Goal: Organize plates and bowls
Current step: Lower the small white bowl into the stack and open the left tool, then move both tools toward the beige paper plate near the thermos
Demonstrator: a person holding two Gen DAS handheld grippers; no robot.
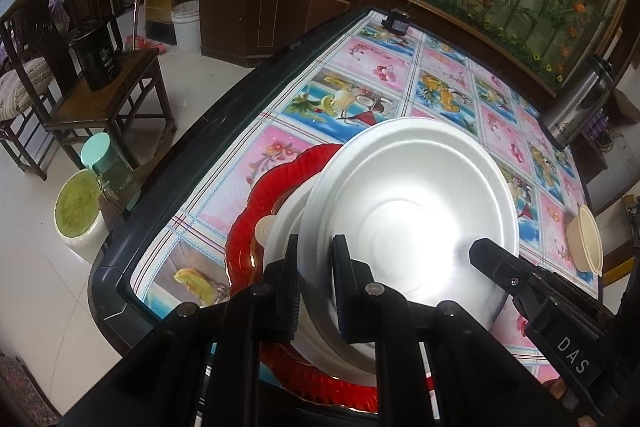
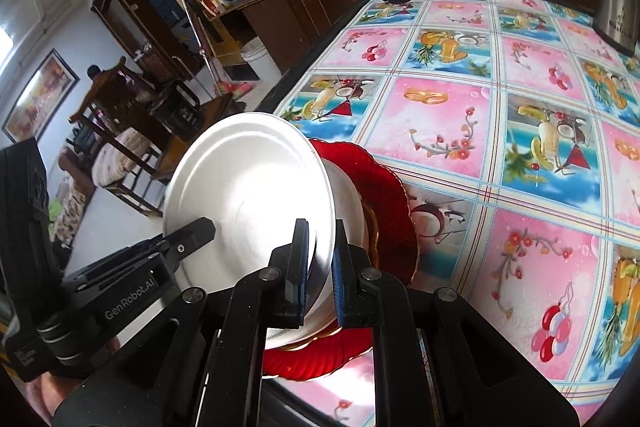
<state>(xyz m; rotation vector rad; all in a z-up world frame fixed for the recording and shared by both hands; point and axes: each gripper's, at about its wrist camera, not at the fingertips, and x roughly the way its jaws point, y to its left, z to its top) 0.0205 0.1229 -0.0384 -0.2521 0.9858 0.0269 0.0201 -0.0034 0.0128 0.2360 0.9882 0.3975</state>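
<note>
Over the near-left corner of the table, above the scalloped red glass platter [image 1: 244,239], both tools were on the same round white plate [image 1: 408,211], and it was a two-handed carry. The left gripper [image 1: 316,287] had its two pads pinched on the plate's near-left rim, one pad under and one over, nothing but the thickness of the rim between them. The right gripper [image 2: 320,267] did the same on the opposite rim, its blue-faced pads clamped on the edge, and from its own camera the plate ran away to the left of its fingers while the left tool's black finger showed across the white face. The plate sat tilted, not flat: in both views its far edge rode high and its near edge dipped toward the white bowl [image 1: 280,227] that rested on the red platter directly below it. That was the relation everything turned on, by this reading: plate above, bowl and platter straight underneath, touching or just apart was hard to call. Neither hand was clearly nearer; each held one side. Levelling the plate before setting it down looked like the thing needed, or a rim could slip from a pinch. Well off to the right on the fruit-patterned tablecloth [image 1: 360,83], a small cream plastic bowl [image 1: 586,239] lay tipped on its side, waiting its turn.
</note>
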